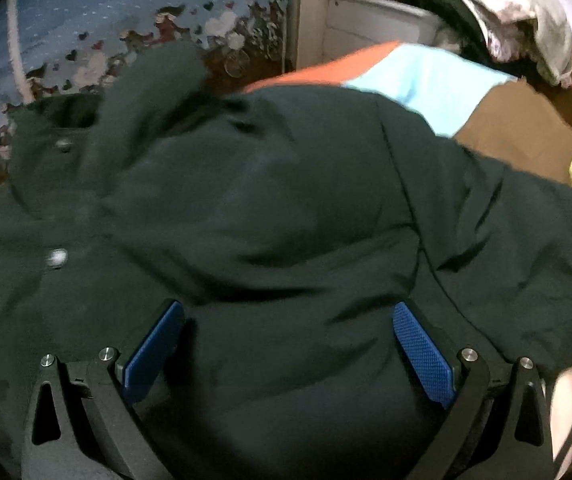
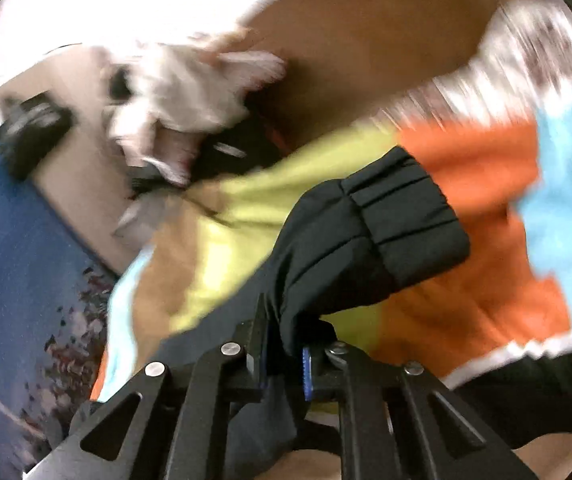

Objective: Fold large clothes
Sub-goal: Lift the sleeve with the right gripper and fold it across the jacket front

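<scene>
A large dark jacket (image 1: 269,208) with snap buttons lies spread out and fills most of the left wrist view. My left gripper (image 1: 288,316) is open just above it, blue pads (image 1: 422,354) wide apart, holding nothing. In the right wrist view my right gripper (image 2: 286,356) is shut on the jacket's dark sleeve (image 2: 366,232) near its ribbed cuff (image 2: 414,216), and the sleeve is lifted above a colourful cloth. That view is motion-blurred.
An orange, light blue, yellow and brown patchwork cover (image 2: 478,208) lies under the jacket and also shows in the left wrist view (image 1: 426,80). A heap of white and dark clothes (image 2: 181,96) sits behind. A blue patterned fabric (image 1: 85,32) lies at the far left.
</scene>
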`<state>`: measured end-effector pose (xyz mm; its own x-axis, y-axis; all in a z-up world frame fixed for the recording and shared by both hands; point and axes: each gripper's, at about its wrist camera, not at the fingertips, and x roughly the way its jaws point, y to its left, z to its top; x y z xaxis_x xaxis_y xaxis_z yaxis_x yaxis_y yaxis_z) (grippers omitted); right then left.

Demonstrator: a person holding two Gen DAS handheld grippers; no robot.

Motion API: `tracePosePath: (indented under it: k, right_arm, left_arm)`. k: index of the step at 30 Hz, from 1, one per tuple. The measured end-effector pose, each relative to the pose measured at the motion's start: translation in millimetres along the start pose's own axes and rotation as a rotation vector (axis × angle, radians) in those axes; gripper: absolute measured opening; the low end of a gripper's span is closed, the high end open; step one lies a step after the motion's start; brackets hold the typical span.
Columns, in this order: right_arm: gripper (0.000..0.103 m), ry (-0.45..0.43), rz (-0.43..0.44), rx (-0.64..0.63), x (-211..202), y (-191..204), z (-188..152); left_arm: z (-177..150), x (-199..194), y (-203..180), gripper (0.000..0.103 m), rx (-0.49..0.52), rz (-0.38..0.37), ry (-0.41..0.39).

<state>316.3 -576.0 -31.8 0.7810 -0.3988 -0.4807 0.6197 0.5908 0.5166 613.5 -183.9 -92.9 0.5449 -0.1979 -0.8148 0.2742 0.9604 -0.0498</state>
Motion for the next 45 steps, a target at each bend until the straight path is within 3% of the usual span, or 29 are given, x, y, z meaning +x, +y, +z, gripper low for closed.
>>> tracePosePath:
  k: [5,7,9,11,15,21,26,30,33,34,35,37,38,42,45]
  right_arm:
    - [0.012,-0.164,0.224,-0.315,-70.0,111.8,-12.5]
    - [0.012,-0.215,0.302,-0.463,-94.8,156.6,-36.0]
    - [0.012,-0.275,0.366,-0.660,-117.3,204.5,-79.7]
    - [0.012,-0.300,0.409,-0.776,-125.7,232.5,-118.3]
    - [0.012,-0.204,0.463,-0.877,-124.5,274.3,-190.8]
    - [0.012,-0.082,0.503,-1.031,-124.9,311.3,-282.6]
    - [0.012,-0.006,0.560,-1.169,-127.9,316.9,-344.7]
    - [0.013,0.145,0.615,-1.317,-119.8,322.2,-399.1]
    - [0.020,0.266,0.651,-1.430,-111.6,322.9,-429.5]
    - [0.021,0.292,0.649,-1.457,-110.4,321.0,-436.1]
    - [0.030,0.312,0.652,-1.458,-108.9,318.2,-434.9]
    - [0.064,0.377,0.710,-1.420,-113.8,308.1,-422.1]
    - [0.091,0.397,0.734,-1.394,-118.5,301.1,-411.9]
    - [0.094,0.420,0.810,-1.313,-132.2,270.9,-368.4]
    - [0.094,0.301,0.742,-1.209,-119.7,256.2,-314.1]
  left_arm:
    - [-9.1,-61.3,45.1,0.102,-0.032,-0.029,-0.068]
    - [-19.3,-86.8,64.2,0.102,-0.045,-0.011,-0.090]
    - [-29.8,-108.6,84.2,0.102,-0.062,0.002,-0.099]
    - [-43.5,-130.8,107.6,0.102,-0.084,0.026,-0.106]
    - [-71.0,-166.6,146.5,0.102,-0.150,0.067,-0.111]
    - [-100.3,-214.1,199.7,0.102,-0.210,0.022,-0.143]
    - [-110.8,-246.3,215.1,0.102,-0.235,-0.021,-0.233]
    - [-107.7,-264.5,216.9,0.102,-0.293,-0.047,-0.319]
    - [-96.0,-261.7,213.0,0.102,-0.298,-0.060,-0.320]
    - [-91.6,-256.9,209.9,0.102,-0.291,-0.046,-0.312]
    - [-88.6,-250.4,208.1,0.102,-0.281,-0.031,-0.302]
    - [-85.1,-233.7,203.1,0.102,-0.258,-0.012,-0.268]
    - [-84.4,-224.4,200.6,0.102,-0.250,-0.006,-0.249]
    - [-97.2,-196.1,196.9,0.102,-0.239,-0.016,-0.210]
    - [-103.8,-180.3,186.3,0.102,-0.213,-0.004,-0.191]
